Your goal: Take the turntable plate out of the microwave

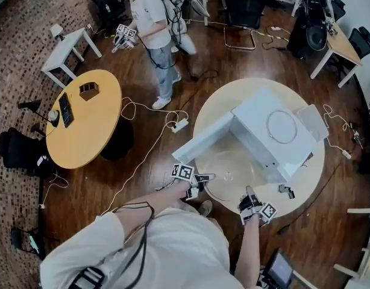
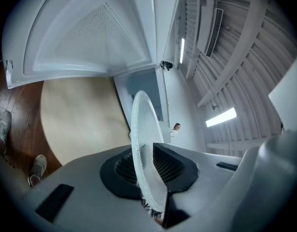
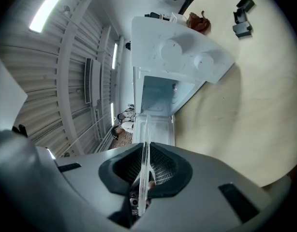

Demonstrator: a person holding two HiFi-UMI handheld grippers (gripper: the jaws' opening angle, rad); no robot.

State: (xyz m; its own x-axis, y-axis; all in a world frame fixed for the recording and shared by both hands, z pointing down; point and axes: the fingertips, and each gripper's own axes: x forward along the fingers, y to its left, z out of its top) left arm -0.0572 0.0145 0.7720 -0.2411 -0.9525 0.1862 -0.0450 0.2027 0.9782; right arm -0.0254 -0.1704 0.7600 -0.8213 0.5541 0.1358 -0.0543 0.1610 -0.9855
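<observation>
The clear glass turntable plate (image 1: 229,172) hangs level in front of the white microwave (image 1: 275,134), outside its cavity and over the round table (image 1: 305,179). The microwave door (image 1: 203,140) stands open to the left. My left gripper (image 1: 201,179) is shut on the plate's left rim and my right gripper (image 1: 250,196) is shut on its near right rim. In the left gripper view the plate (image 2: 142,144) runs edge-on between the black pads of the left gripper (image 2: 148,175), under the open door (image 2: 90,33). In the right gripper view the plate (image 3: 144,139) sits in the right gripper (image 3: 144,173), facing the microwave (image 3: 177,57).
Small black parts (image 1: 287,191) lie on the table right of the plate. A white ring (image 1: 282,127) rests on the microwave's top. Cables and a power strip (image 1: 180,124) cross the floor. A second person (image 1: 152,23) stands beyond, near a yellow round table (image 1: 88,119).
</observation>
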